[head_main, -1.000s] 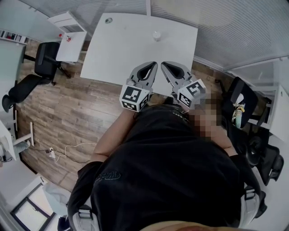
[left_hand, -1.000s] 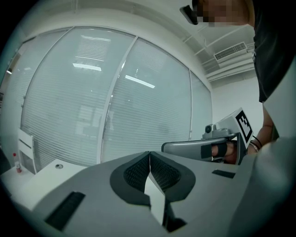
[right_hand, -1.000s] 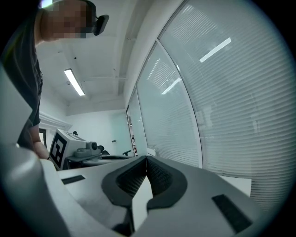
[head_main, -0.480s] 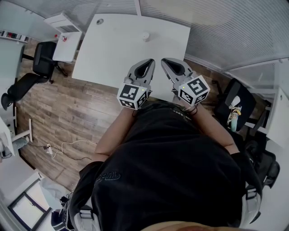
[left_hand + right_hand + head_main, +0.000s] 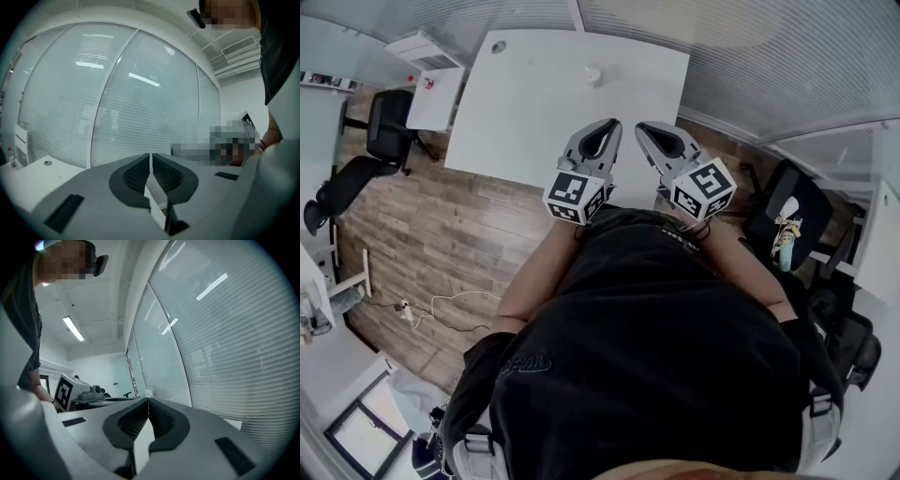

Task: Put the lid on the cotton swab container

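Observation:
In the head view a small white round container (image 5: 593, 75) stands near the far edge of the white table (image 5: 534, 112). A small flat round thing (image 5: 498, 46), perhaps the lid, lies at the table's far left corner; the same flat round thing (image 5: 47, 162) shows in the left gripper view. My left gripper (image 5: 611, 125) and right gripper (image 5: 644, 127) are held side by side over the table's near edge, well short of both. In its own view the left gripper (image 5: 151, 155) has its jaws shut on nothing, and so does the right gripper (image 5: 148, 401).
A glass wall with blinds (image 5: 750, 56) runs behind the table. A small white side table (image 5: 431, 89) with a red thing and black office chairs (image 5: 384, 131) stand at the left. More chairs (image 5: 787, 216) stand at the right. A cable (image 5: 441, 305) lies on the wooden floor.
The table and the container have slid left in the head view as the person shifted. Both grippers stayed side by side and shut, now a little further over the table's near edge.

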A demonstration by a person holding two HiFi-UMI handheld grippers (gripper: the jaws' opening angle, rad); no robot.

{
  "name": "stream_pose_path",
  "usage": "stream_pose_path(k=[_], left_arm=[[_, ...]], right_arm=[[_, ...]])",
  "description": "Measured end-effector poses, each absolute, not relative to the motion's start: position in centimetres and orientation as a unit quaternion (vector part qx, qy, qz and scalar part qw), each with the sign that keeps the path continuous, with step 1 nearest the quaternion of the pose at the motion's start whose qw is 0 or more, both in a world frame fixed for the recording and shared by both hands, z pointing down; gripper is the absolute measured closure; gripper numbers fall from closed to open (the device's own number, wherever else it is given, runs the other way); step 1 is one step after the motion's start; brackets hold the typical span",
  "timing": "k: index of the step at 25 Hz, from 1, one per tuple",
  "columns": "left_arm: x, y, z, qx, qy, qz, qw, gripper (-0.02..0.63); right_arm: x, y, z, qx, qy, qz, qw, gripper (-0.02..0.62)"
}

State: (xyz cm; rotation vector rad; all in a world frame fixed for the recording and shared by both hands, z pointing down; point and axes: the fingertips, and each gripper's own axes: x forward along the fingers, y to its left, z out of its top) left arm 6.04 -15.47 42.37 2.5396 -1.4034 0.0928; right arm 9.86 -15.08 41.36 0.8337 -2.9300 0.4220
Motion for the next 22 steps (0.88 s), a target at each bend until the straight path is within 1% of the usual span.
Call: stream_pose_path(k=[4,11,18,22], left_arm=[[6.9,-16.4,42.7,0.877,-0.463,0.035,0.120,0.588],[7.2,-18.8,43.2,0.885,-0.445,0.038,0.132,0.542],[5.2,-20.8,45.1,0.885,-0.439,0.051,0.148,0.467],[3.3,-22.0,47.6,0.879,-0.448,0.060,0.156,0.435]], right_arm=[[10.9,-16.1,41.5,0.288,-0.947,0.141,0.031,0.572],[11.4,-18.2,41.9,0.310,-0.938,0.151,0.029,0.572],[9.6,-19.9,43.0,0.313,-0.934,0.167,0.036,0.571],[8.8,-20.7,44.1,0.316,-0.931,0.175,0.045,0.571]])
